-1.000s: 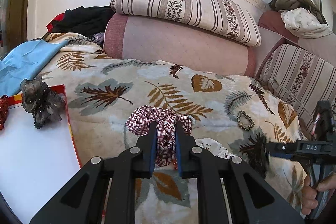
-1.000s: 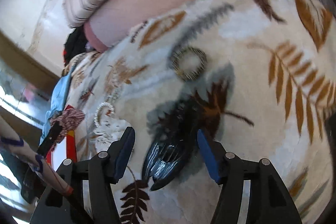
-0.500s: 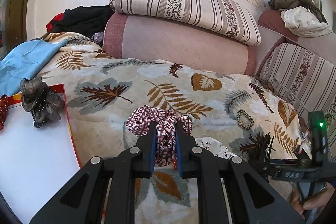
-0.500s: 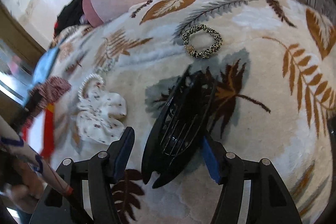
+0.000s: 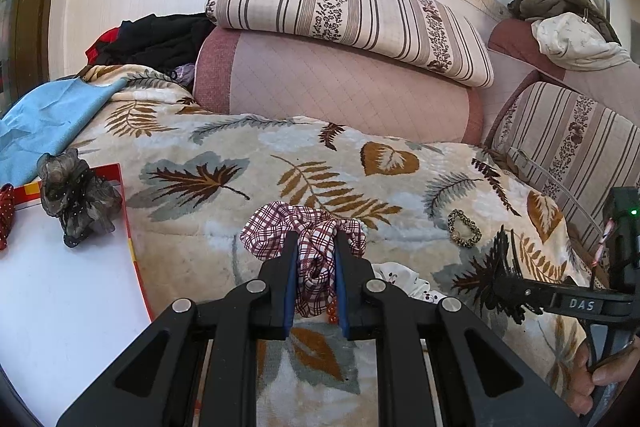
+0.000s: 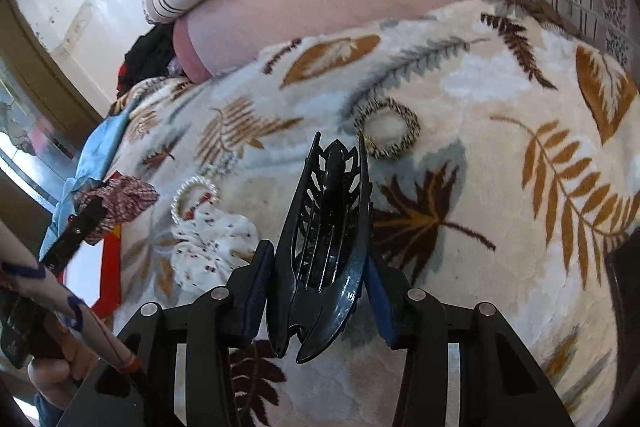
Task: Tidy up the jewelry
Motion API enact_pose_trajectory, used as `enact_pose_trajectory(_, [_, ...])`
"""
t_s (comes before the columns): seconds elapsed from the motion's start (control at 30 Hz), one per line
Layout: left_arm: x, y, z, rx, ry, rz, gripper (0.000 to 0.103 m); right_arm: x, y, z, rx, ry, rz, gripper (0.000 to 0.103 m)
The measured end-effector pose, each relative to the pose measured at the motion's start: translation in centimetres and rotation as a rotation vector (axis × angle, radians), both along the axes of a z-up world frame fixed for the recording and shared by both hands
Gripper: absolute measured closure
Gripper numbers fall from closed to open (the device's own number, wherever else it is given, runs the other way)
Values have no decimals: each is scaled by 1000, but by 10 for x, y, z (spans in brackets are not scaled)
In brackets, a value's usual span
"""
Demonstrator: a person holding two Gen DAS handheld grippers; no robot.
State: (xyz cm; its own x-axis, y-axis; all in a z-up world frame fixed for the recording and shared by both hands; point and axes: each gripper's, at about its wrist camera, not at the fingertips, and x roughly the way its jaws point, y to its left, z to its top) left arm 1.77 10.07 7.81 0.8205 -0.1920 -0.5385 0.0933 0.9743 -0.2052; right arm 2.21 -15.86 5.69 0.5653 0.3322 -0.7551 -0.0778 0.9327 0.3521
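My left gripper (image 5: 314,259) is shut on a red-and-white plaid scrunchie (image 5: 304,227), held just above the leaf-patterned blanket. My right gripper (image 6: 318,267) is shut on a black claw hair clip (image 6: 324,239), lifted off the blanket; it shows in the left wrist view (image 5: 500,275) at the right. A leopard-print hair tie (image 6: 387,133) lies beyond the clip. A pearl bracelet (image 6: 195,197) and a white spotted scrunchie (image 6: 212,243) lie to its left. A white board with a red edge (image 5: 60,287) holds a dark sheer scrunchie (image 5: 76,199) and a red dotted one (image 5: 5,215).
Striped and pink bolster cushions (image 5: 340,39) line the back of the bed. A blue cloth (image 5: 44,119) and dark clothes (image 5: 160,35) lie at the back left. Another striped cushion (image 5: 572,143) stands at the right.
My right gripper has closed on the black claw clip and raised it from the blanket. My left gripper holds the plaid scrunchie in nearly the same place.
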Motion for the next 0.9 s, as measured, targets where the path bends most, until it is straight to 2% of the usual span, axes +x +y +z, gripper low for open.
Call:
enact_pose_trajectory(0.47, [-1, -2, 3, 19, -12, -10, 89, -7, 15, 10, 23, -51, 50, 54])
enact_pose_trajectory(0.9, [-8, -8, 9, 69, -45, -20, 89, -8, 22, 13, 29, -67, 73, 54])
